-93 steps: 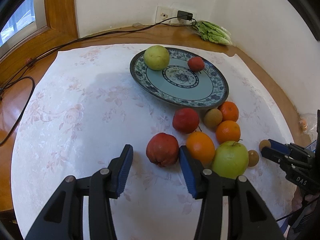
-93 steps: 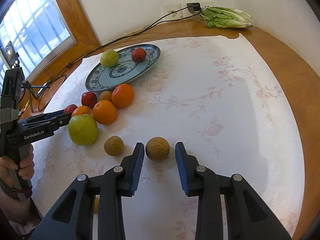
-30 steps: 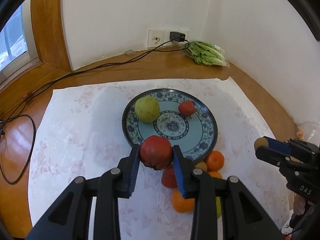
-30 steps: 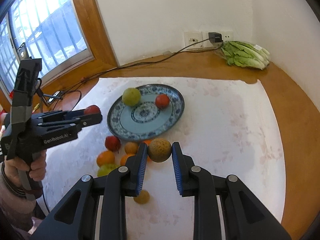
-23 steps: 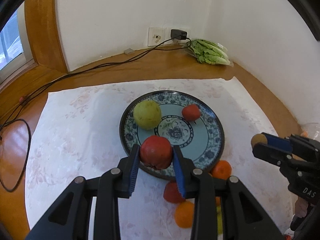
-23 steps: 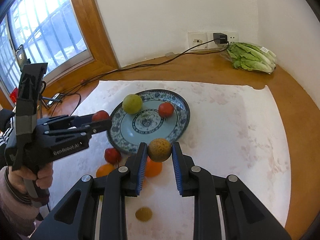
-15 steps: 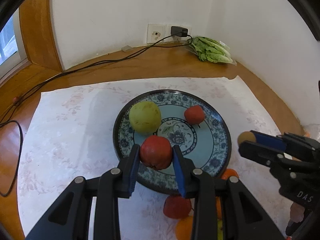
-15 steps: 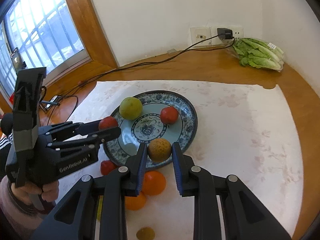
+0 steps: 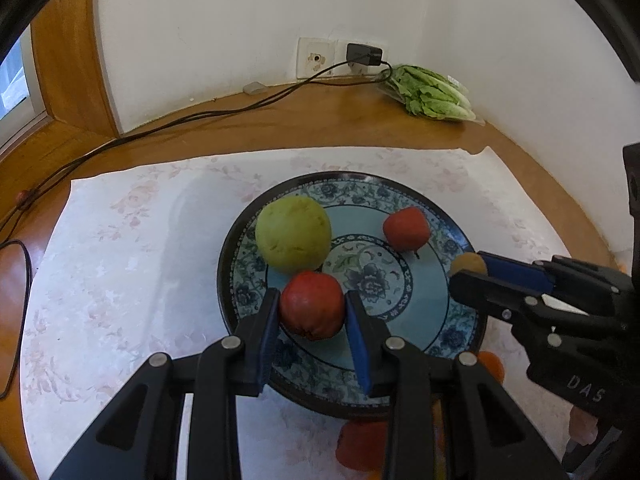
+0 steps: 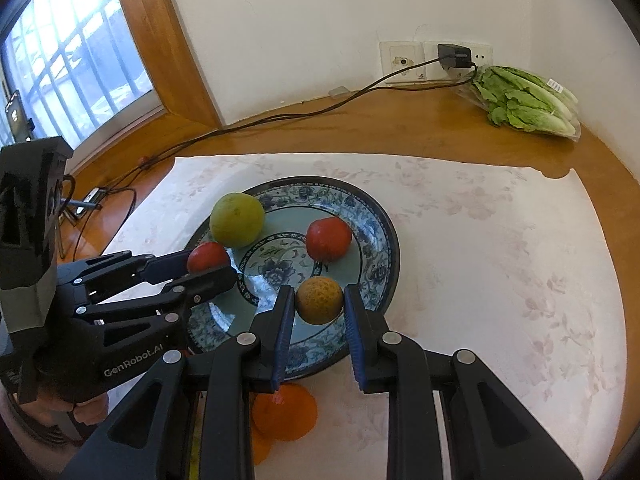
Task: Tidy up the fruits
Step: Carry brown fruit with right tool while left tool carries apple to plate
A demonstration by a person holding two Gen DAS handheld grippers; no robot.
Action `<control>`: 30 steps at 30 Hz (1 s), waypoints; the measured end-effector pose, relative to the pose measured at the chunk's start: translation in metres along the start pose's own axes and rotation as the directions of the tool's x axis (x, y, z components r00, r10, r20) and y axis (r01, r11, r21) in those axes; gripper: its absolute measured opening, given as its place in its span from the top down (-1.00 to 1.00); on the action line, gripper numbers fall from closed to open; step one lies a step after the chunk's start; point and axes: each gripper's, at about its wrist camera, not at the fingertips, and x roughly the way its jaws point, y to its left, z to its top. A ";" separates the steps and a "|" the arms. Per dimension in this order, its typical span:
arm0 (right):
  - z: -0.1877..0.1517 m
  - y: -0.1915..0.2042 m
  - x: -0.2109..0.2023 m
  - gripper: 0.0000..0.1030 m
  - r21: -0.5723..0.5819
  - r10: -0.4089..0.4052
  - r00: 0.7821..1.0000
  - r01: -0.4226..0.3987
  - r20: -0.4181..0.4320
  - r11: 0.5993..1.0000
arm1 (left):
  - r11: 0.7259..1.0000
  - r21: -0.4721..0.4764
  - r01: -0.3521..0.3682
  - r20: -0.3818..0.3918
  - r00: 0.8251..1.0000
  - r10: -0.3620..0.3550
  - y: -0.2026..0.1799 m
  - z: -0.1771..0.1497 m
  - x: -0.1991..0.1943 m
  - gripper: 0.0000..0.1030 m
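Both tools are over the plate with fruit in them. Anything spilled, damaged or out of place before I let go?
Nothing stands out. The plate sits flat on the cloth with a green fruit and a small red fruit resting on it. The left tool grips a red fruit, the right tool a brown fruit.

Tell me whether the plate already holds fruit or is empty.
Not empty. The plate holds a green fruit and a small red fruit; two more fruits hang above it, each clamped in a gripper.
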 end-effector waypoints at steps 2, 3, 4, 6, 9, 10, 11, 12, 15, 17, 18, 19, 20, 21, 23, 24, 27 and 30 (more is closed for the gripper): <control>0.001 0.001 0.003 0.49 -0.006 -0.001 1.000 0.001 -0.001 1.000 | 1.000 -0.001 -0.002 -0.003 1.000 0.002 0.000 0.000 0.003 0.35; 0.001 0.001 0.004 0.49 -0.009 -0.001 1.000 0.001 -0.002 1.000 | 1.000 -0.002 -0.003 -0.006 1.000 0.003 0.001 0.000 0.005 0.35; 0.001 0.002 0.006 0.49 -0.012 -0.001 1.000 0.001 -0.002 1.000 | 1.000 -0.003 -0.003 -0.008 1.000 0.003 0.001 -0.001 0.005 0.35; 0.001 0.001 0.008 0.49 -0.014 -0.004 1.000 0.004 -0.003 1.000 | 1.000 0.000 -0.006 -0.001 1.000 0.006 0.001 -0.001 0.006 0.35; 0.000 0.000 0.012 0.49 -0.013 -0.009 1.000 0.009 -0.006 1.000 | 1.000 0.005 -0.011 0.004 1.000 0.011 0.001 -0.001 0.006 0.35; 0.000 0.000 0.014 0.49 -0.012 -0.011 1.000 0.011 -0.009 1.000 | 1.000 0.006 -0.012 0.005 1.000 0.012 0.000 -0.001 0.007 0.34; -0.001 -0.001 0.015 0.49 -0.008 -0.012 1.000 0.012 -0.012 1.000 | 1.000 0.009 -0.014 0.007 1.000 0.014 0.000 -0.001 0.007 0.34; -0.002 -0.002 0.016 0.49 -0.006 -0.012 1.000 0.012 -0.014 1.000 | 1.000 0.010 -0.014 0.009 1.000 0.014 0.000 -0.001 0.007 0.34; -0.003 -0.004 0.018 0.49 0.001 -0.005 1.000 0.005 -0.011 1.000 | 1.000 0.011 -0.013 0.012 1.000 0.013 0.000 -0.001 0.007 0.34; -0.003 -0.004 0.018 0.49 0.000 -0.006 1.000 0.006 -0.011 1.000 | 1.000 0.011 -0.014 0.012 1.000 0.014 0.000 -0.001 0.007 0.34; -0.003 -0.004 0.018 0.49 -0.001 -0.007 1.000 0.007 -0.011 1.000 | 1.000 0.011 -0.013 0.012 1.000 0.013 0.000 -0.001 0.007 0.34; -0.003 -0.004 0.018 0.49 -0.002 -0.008 1.000 0.008 -0.012 1.000 | 1.000 0.011 -0.013 0.012 1.000 0.013 0.000 -0.001 0.007 0.34; -0.002 -0.004 0.018 0.49 -0.002 -0.009 1.000 0.009 -0.011 1.000 | 1.000 0.011 -0.013 0.012 1.000 0.013 0.000 -0.001 0.007 0.34; -0.002 -0.004 0.018 0.49 -0.002 -0.009 1.000 0.009 -0.011 1.000 | 1.000 0.011 -0.014 0.012 1.000 0.014 0.000 -0.001 0.007 0.34; -0.002 -0.004 0.018 0.49 0.000 -0.008 1.000 0.008 -0.011 1.000 | 1.000 0.011 -0.014 0.011 1.000 0.014 -0.001 -0.001 0.007 0.34; -0.002 -0.004 0.018 0.49 0.003 -0.009 1.000 0.009 -0.010 1.000 | 1.000 0.011 -0.014 0.012 1.000 0.014 0.000 -0.001 0.007 0.34; -0.003 -0.004 0.018 0.49 0.010 -0.010 1.000 0.010 -0.008 1.000 | 1.000 0.011 -0.013 0.011 1.000 0.013 -0.001 -0.001 0.007 0.34; -0.002 -0.005 0.019 0.49 0.018 -0.006 1.000 0.006 -0.010 1.000 | 1.000 0.010 -0.011 0.009 1.000 0.011 -0.001 -0.001 0.007 0.34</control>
